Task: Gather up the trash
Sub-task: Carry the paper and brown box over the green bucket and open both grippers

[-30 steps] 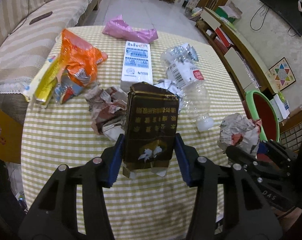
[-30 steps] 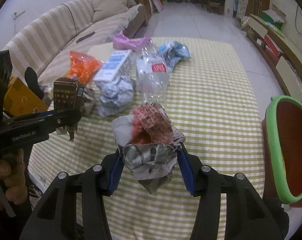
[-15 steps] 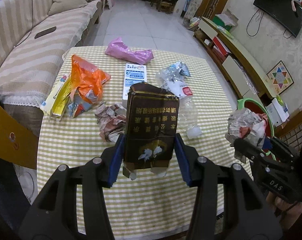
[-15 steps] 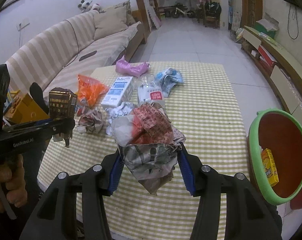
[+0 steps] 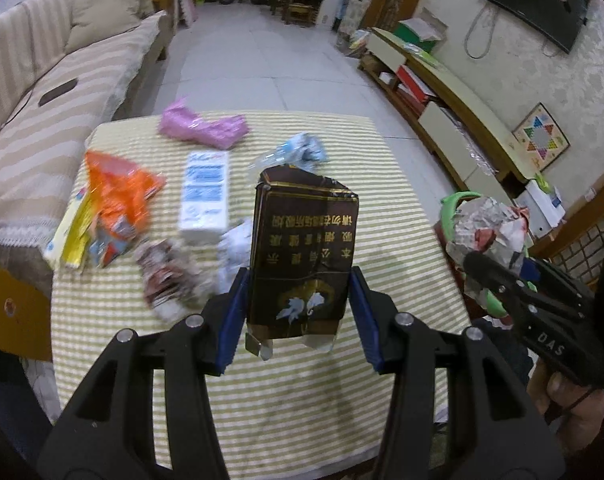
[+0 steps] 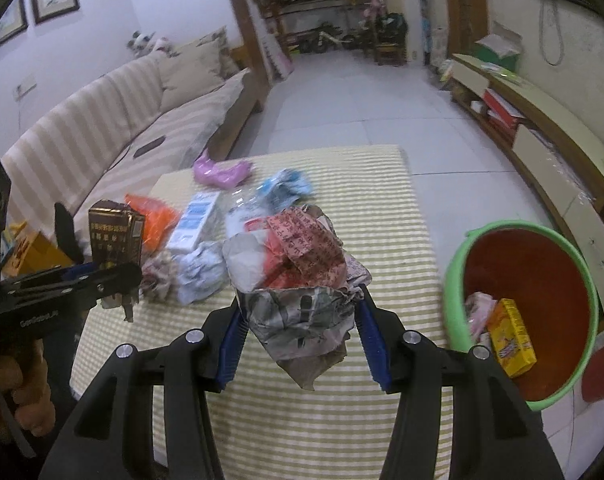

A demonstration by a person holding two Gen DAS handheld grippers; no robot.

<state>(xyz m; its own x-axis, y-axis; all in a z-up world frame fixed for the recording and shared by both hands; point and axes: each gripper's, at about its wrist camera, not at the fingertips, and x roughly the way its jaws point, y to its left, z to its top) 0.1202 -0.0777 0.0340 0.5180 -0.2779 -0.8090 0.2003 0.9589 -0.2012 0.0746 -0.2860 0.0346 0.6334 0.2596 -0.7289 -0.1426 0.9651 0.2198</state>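
My left gripper (image 5: pixel 298 316) is shut on a dark brown carton (image 5: pixel 303 256) and holds it upright above the striped table (image 5: pixel 302 392); the carton also shows in the right wrist view (image 6: pixel 116 238). My right gripper (image 6: pixel 302 332) is shut on a crumpled newspaper wad (image 6: pixel 298 276), held above the table's near right part, left of the green-rimmed red bin (image 6: pixel 525 312). The wad shows at the right in the left wrist view (image 5: pixel 485 232). On the table lie an orange wrapper (image 5: pixel 118 192), a white box (image 5: pixel 204 196), a pink bag (image 5: pixel 206 128) and crumpled paper (image 5: pixel 170 276).
The bin holds a yellow box (image 6: pixel 509 336) and some paper. A striped sofa (image 6: pixel 102 136) runs along the table's left side. A low cabinet (image 6: pixel 541 128) lines the right wall. Tiled floor (image 6: pixel 361 92) lies beyond the table.
Both grippers have risen and drawn back from the table with their loads. The right gripper has swung toward the bin, which now shows much more of its inside.
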